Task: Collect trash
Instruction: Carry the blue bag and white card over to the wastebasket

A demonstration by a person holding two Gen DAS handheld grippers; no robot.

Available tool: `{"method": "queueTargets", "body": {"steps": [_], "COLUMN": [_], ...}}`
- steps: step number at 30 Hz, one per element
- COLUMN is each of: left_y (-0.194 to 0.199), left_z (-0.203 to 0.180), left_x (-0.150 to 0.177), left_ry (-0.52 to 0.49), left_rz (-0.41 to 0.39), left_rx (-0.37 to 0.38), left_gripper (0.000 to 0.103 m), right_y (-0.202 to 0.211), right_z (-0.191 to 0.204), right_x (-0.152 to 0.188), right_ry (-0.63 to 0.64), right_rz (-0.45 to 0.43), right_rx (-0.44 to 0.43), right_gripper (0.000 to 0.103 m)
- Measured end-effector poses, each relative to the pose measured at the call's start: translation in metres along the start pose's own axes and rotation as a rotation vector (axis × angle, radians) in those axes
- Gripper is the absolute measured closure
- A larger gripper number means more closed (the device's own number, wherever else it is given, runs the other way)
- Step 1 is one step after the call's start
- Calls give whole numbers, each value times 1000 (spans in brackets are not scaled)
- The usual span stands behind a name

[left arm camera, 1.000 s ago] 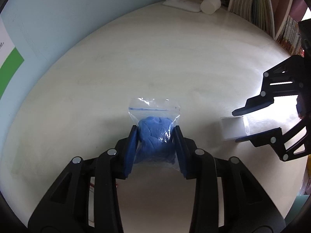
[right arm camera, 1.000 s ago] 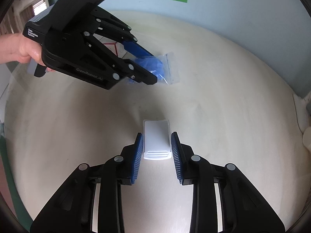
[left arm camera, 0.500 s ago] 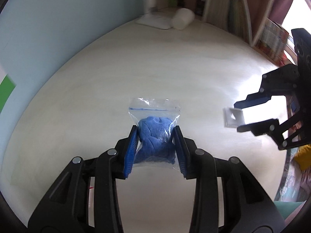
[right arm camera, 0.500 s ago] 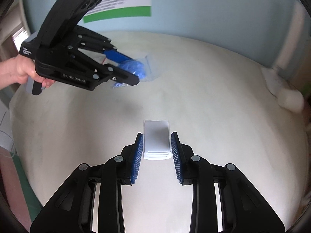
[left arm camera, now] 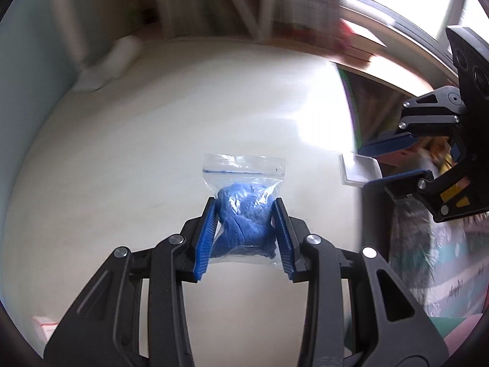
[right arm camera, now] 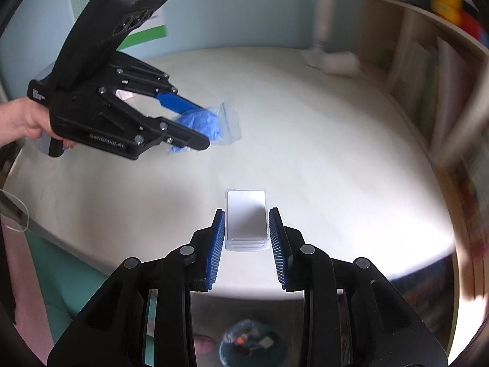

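Left gripper (left arm camera: 244, 232) clenched on zip bag (left arm camera: 244, 211) of soft blue stuff, squeezed at its bulge; light, slippery film. Right gripper (right arm camera: 247, 227) clenched on stiff white plastic case (right arm camera: 246, 218). Both carried above the counter (right arm camera: 321, 153); bin (right arm camera: 253, 345) below.

A round, pale cream table (left arm camera: 159, 140) carries the scene, its top glossy where window light glares near the rim. At the table's far edge against the wall lies a blurred white object (right arm camera: 331, 59), its kind not readable, and a small white packet with red print (left arm camera: 44, 330) sits on the table's near edge in the left wrist view. Another pale scrap with a reddish mark (right arm camera: 125, 94) lies on the table toward the wall, glimpsed through a black frame, too hidden to identify.
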State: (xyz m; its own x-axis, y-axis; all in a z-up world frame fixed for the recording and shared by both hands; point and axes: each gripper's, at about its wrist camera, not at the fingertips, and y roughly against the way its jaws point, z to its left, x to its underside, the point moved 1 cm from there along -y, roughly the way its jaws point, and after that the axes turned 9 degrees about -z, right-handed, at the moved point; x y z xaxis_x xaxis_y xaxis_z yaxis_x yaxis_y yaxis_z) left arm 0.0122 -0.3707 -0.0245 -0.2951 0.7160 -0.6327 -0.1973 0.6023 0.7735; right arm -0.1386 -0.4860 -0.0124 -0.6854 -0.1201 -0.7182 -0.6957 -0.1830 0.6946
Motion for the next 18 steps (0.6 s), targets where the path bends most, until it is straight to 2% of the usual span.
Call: {"method": "queueTargets", "body": {"steps": [7,12,18], "left_y": [-33,-58,-92], "left_z": [-127,-210,-260], "left_x": [-15,-5,17], "left_ry": [-119,-197,-248], "left_rz": [43,98,192], "left_rx": [148,235,290], "left_gripper": [69,68,68], "right_y": [76,111,131], "right_z": [-38,-52,-52], "right_x": [87,159,218], "right_ry": [-143,-239,-347], "right_rz": [18,70,115], "right_rx": [96,140,150], "right_gripper": [72,72,72]}}
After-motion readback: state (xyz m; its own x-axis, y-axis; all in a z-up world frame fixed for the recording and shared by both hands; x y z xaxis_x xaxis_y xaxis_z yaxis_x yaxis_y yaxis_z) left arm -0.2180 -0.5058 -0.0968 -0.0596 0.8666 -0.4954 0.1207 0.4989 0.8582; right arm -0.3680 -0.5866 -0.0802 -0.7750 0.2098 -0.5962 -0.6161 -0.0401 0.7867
